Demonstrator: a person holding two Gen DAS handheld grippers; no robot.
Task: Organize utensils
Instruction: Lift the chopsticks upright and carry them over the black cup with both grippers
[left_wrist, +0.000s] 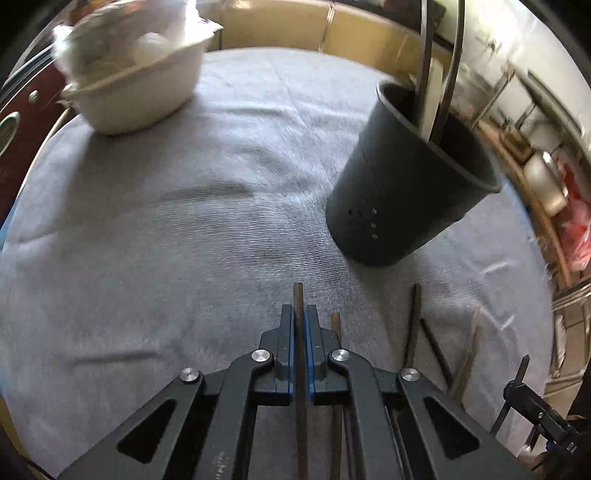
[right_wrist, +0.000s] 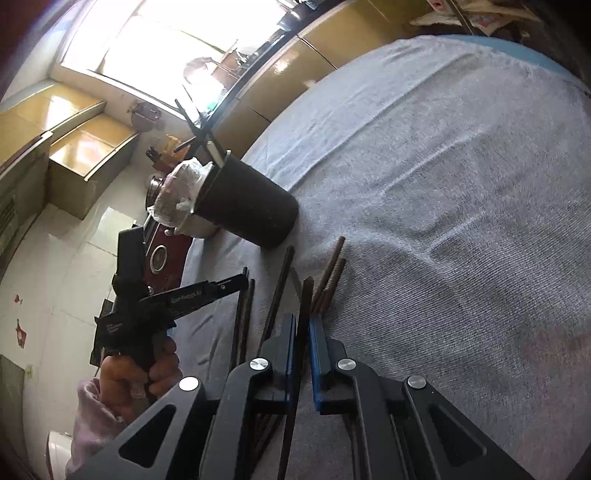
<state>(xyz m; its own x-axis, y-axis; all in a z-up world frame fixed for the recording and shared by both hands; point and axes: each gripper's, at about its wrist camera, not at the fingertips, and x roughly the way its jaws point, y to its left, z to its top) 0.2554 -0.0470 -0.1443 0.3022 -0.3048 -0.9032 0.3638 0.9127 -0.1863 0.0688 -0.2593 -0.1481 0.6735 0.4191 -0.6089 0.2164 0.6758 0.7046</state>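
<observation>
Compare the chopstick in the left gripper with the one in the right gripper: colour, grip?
Colour: the left gripper holds a brown chopstick; the right gripper holds a near-black chopstick.
Grip: in each gripper's own view, the left pads sit tight on both sides; the right shows a gap on one side.
Shared: both are thin sticks, tips poking past the fingertips over the grey cloth.

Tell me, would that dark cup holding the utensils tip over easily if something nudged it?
Probably fairly easily: the dark cup is tall and narrow-based, and the long utensils lean out past its rim. The soft grey cloth underneath likely grips it rather than letting it slide.
</observation>
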